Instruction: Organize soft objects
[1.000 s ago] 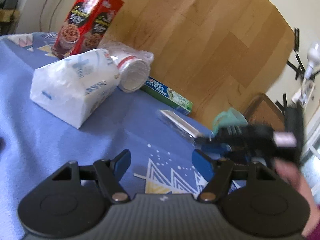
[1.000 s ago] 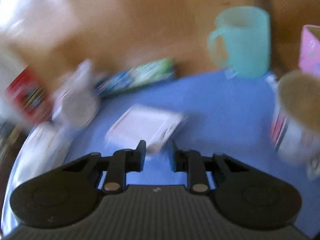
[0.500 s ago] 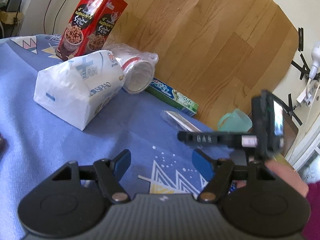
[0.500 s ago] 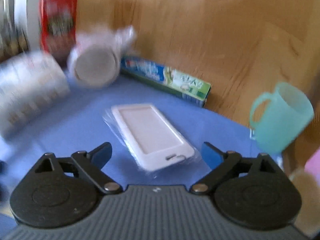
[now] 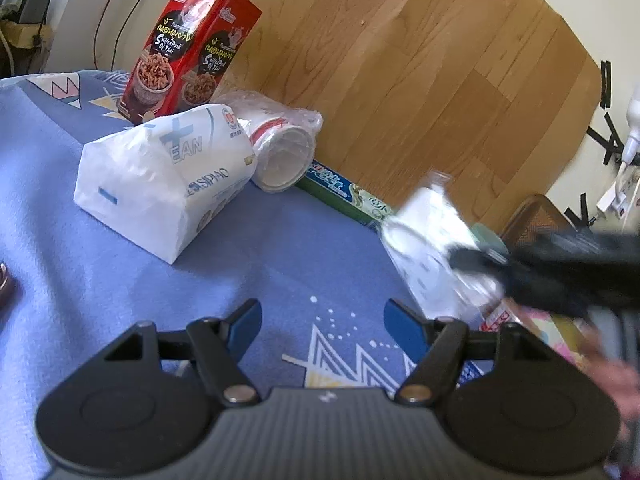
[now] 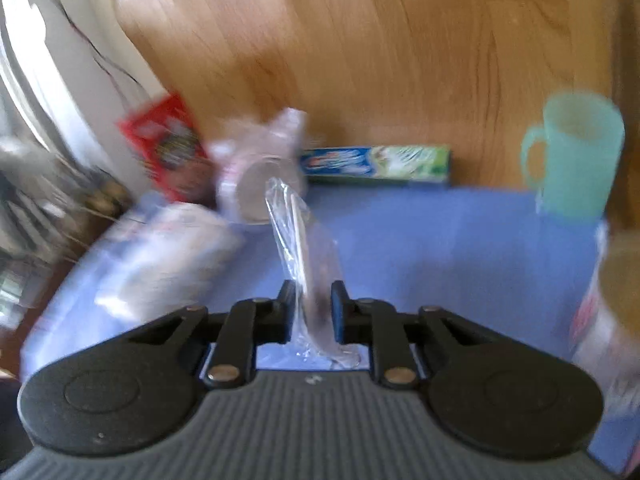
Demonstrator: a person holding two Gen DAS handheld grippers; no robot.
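Note:
A white phone case in a clear plastic sleeve (image 6: 306, 252) stands on edge between the pads of my right gripper (image 6: 312, 308), which is shut on it and holds it above the blue cloth. The left wrist view shows the same phone case (image 5: 432, 236) lifted at the right, with the blurred right gripper (image 5: 464, 258) behind it. My left gripper (image 5: 322, 320) stands open over the cloth (image 5: 280, 264) with nothing between its fingers. A white soft tissue pack (image 5: 160, 176) lies at the left, well ahead of the left gripper.
A red cereal box (image 5: 188, 48) stands behind the tissue pack. A wrapped stack of paper cups (image 5: 280, 144) and a toothpaste box (image 5: 344, 196) lie along the cloth's far edge. A mint mug (image 6: 572, 156) stands at the right. Wooden floor lies beyond.
My right gripper closed on the phone case that lay flat on the cloth and lifted it, so it now stands on edge. The left gripper has not moved.

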